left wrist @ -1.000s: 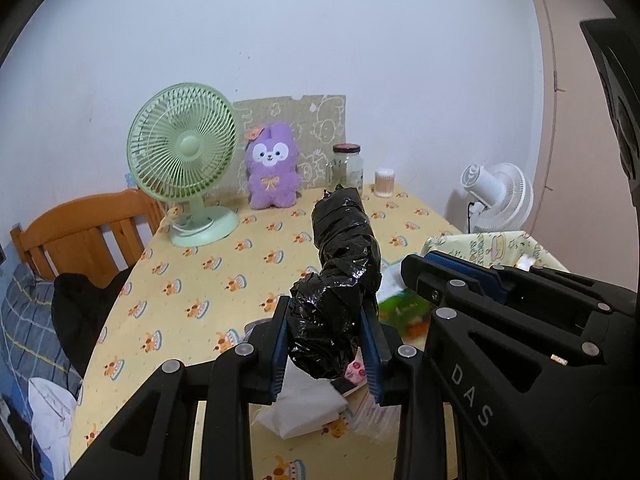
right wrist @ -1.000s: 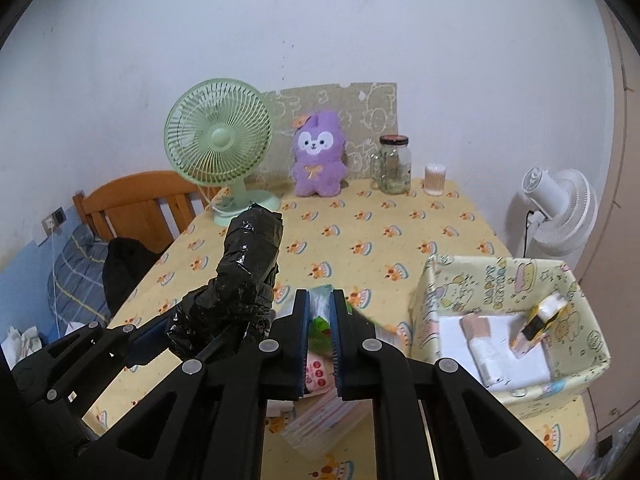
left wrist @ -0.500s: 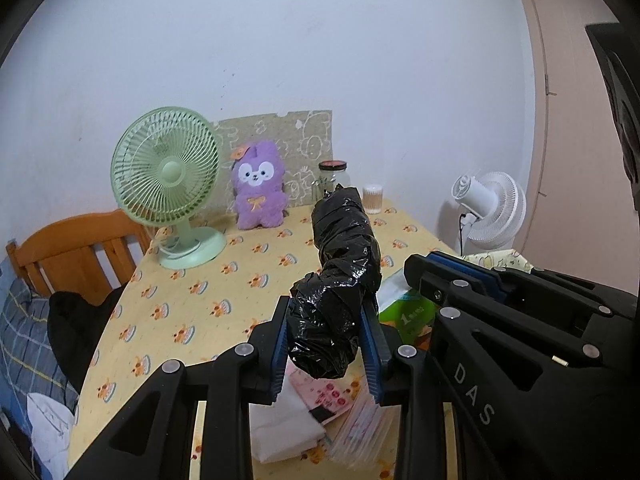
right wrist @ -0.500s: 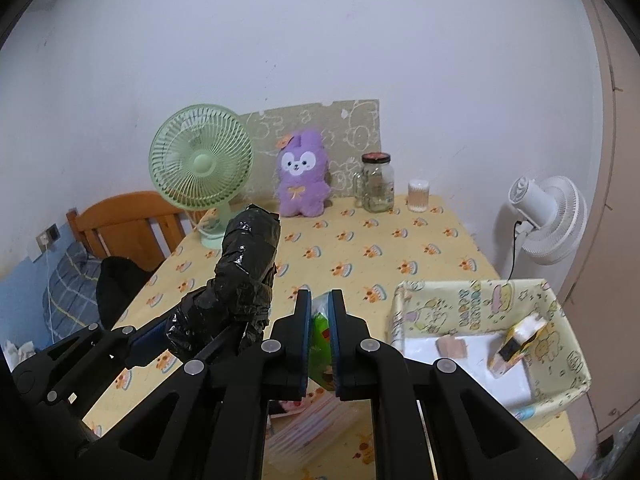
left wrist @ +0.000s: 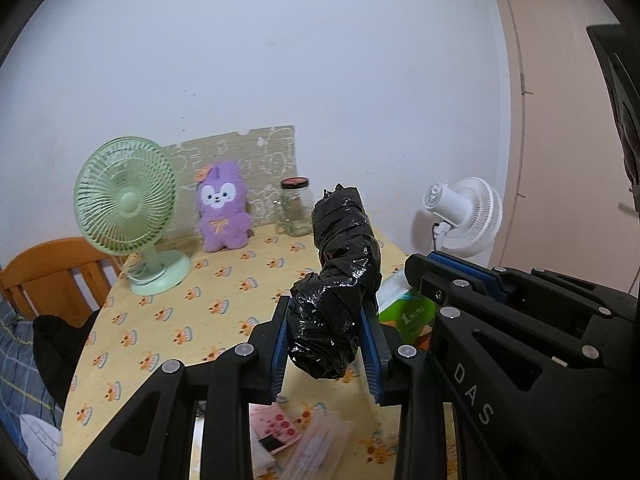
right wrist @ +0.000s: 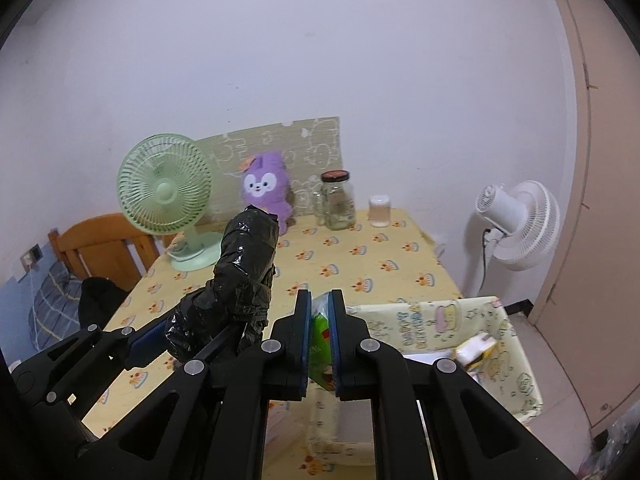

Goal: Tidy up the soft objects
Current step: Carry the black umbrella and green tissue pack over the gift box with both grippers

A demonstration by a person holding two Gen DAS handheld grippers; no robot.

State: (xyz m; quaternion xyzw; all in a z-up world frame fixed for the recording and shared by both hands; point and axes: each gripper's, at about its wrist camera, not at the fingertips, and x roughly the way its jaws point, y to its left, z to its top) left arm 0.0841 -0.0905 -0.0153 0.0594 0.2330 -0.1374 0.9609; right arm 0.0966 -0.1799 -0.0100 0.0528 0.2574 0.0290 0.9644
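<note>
The left gripper point(left wrist: 326, 344) is clamped on the lower end of a black plastic bundle point(left wrist: 340, 280), a crumpled roll of bin-bag film. The roll's long axis runs up and away from the pads, leaning slightly right, and its free end stands well clear above the table point(left wrist: 160, 320). The right gripper point(right wrist: 320, 340) is pinched nearly closed on a thin green tissue pack point(right wrist: 320, 344), which stands on edge between the pads, with most of it hanging below them.

The two grippers sit side by side, both tilted down toward the tabletop. The fabric storage basket point(right wrist: 516, 364), yellow with cartoon prints, lies to the right of the right gripper and lower, so the right hand is the nearer one. I judge the tissue pack would reach it first, while the black bundle would have to cross over the right gripper to get there. The basket already holds a small yellow-and-white packet point(right wrist: 476, 350) and something white beneath it, too blurred to name.

By count there are two held soft items, one basket, two fans, namely a green desk fan point(left wrist: 128, 216) and a white fan point(left wrist: 464, 216) off the table edge, one purple plush toy point(left wrist: 222, 212), one glass jar point(left wrist: 296, 208), one small container point(right wrist: 379, 211) and one wooden chair point(left wrist: 52, 268). Loose packets point(left wrist: 280, 432) lie under the left gripper, their number unclear.
</note>
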